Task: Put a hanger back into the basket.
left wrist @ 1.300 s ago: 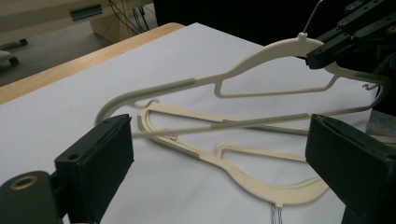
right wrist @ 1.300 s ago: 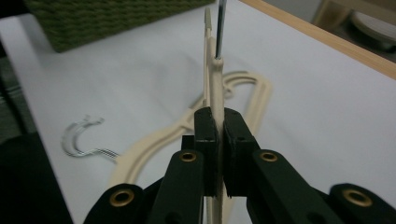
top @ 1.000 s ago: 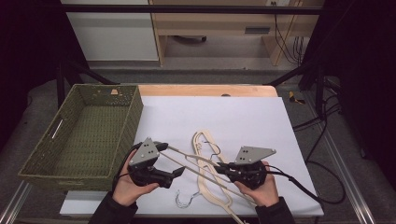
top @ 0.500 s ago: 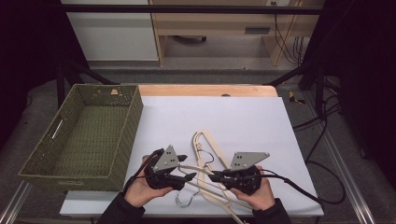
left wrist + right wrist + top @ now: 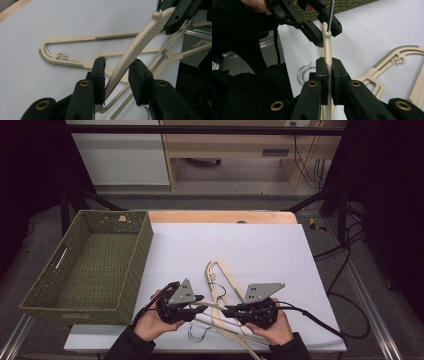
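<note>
Even overhead light falls on the white table sheet (image 5: 250, 245), which reads bright with only faint shadows, while the surroundings sink into near black. In both gripper views, the nearest black jaws blur softly; the cream hanger (image 5: 140, 42) stays reasonably sharp, without strong glare.

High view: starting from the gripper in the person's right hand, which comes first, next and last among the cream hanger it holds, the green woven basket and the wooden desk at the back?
1. The cream hanger, clamped in the right gripper.
2. The green woven basket, off to the left.
3. The wooden desk, beyond the table's far edge.
</note>
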Demonstrator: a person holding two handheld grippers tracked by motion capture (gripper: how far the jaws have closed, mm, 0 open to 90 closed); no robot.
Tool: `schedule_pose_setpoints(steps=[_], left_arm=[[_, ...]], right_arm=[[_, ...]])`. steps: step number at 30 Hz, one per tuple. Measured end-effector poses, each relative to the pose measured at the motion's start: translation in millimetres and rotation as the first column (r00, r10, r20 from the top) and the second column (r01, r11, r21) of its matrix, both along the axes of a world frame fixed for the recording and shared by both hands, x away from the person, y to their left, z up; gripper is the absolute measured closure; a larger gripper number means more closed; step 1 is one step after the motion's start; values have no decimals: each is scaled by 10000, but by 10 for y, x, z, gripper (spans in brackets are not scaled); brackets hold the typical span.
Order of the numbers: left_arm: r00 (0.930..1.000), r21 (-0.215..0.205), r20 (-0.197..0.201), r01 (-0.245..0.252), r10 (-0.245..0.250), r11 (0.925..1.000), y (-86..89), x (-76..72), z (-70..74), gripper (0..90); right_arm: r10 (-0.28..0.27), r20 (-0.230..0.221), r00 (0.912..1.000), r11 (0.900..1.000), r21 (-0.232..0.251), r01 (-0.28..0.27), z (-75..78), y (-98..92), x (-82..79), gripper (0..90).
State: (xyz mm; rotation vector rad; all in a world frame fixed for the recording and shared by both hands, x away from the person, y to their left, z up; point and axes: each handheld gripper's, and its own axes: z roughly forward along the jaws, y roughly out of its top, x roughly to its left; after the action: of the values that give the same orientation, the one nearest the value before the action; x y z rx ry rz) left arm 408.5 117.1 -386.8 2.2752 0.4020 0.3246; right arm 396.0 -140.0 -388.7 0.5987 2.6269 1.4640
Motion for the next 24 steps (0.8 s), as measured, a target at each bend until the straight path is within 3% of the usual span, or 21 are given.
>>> schedule_pose_setpoints(steps=[7, 12, 18, 20, 24], left_arm=[[9987, 414, -360, 374, -359, 9984, -34, -34, 10, 781], [9961, 398, -788, 438, -406, 9982, -49, -45, 5, 814], [9910, 11, -1171, 649, -643, 9979, -66, -78, 17, 849], [9874, -373, -1383, 729, -774, 9966, -80, -106, 27, 860], [9876, -607, -1400, 635, -715, 9961, -77, -128, 55, 863]], right_arm=[[-711, 689, 9951, 9969, -282, 732, 5, -15, 4, 752], [-933, 881, 9917, 9947, -360, 968, -19, 4, 14, 682], [-1116, 1071, 9880, 9932, -218, 1145, -5, -11, 12, 590], [-1119, 1142, 9871, 9934, -102, 1138, 8, -19, 5, 529], [-1162, 1257, 9852, 9932, 31, 1168, 31, -36, -7, 509]])
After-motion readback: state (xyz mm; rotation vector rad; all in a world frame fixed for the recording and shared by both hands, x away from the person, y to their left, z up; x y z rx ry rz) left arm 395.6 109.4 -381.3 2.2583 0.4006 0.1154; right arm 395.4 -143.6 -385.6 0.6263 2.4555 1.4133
